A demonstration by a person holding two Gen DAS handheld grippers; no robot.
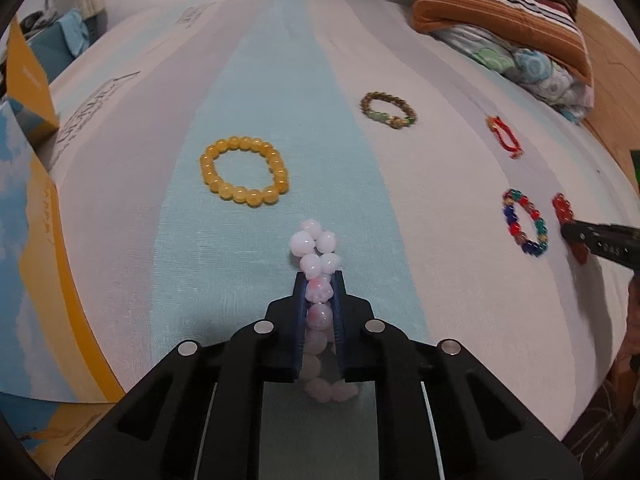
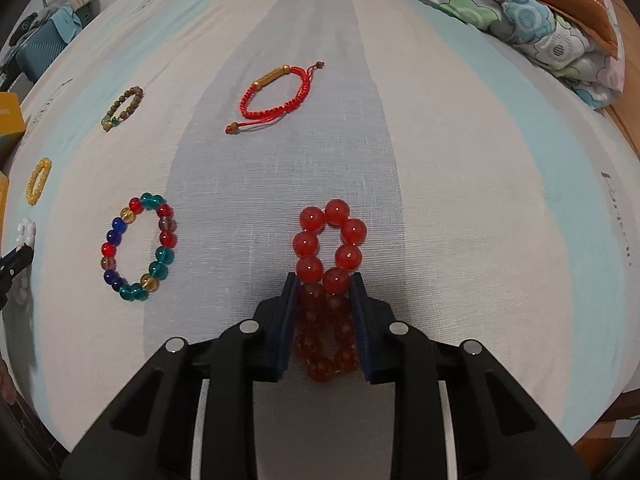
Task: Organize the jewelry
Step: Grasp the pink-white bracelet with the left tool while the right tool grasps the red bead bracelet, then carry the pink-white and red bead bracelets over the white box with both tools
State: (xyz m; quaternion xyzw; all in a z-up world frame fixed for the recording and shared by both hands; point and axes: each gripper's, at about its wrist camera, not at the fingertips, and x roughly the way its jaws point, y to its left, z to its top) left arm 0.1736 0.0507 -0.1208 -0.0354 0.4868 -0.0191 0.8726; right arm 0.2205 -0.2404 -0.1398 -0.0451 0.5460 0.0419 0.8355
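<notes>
Between my left gripper's (image 1: 319, 280) blue pads sits the pink bead bracelet (image 1: 316, 256), pinched flat so that its two sides press together; several pale beads bunch out past the fingertips onto the light blue stripe of the bedsheet (image 1: 280, 80), and the rest trails back between the fingers. That gripper is clamped on the bracelet.

My right gripper (image 2: 325, 280) is closed on the red bead bracelet (image 2: 330, 240) in the same way: the near half of the loop is squeezed between the pads, and the far half lies as a narrowed oval on the sheet in front of the fingertips.

Ahead of the left gripper, well apart from it, the yellow bead bracelet (image 1: 244, 172) lies round and flat on the blue stripe. Further off and to the right is the brown bead bracelet (image 1: 387, 111) with a few green beads. The red cord bracelet (image 2: 276, 94) with a gold tube lies beyond the red beads on a grey stripe. The multicoloured bead bracelet (image 2: 140, 246) rests to the left of my right gripper, between the two tools, touching neither.

Folded blankets (image 1: 500, 20) are stacked at the far right corner of the bed, and a yellow and blue box (image 1: 28, 208) stands along its left edge.
</notes>
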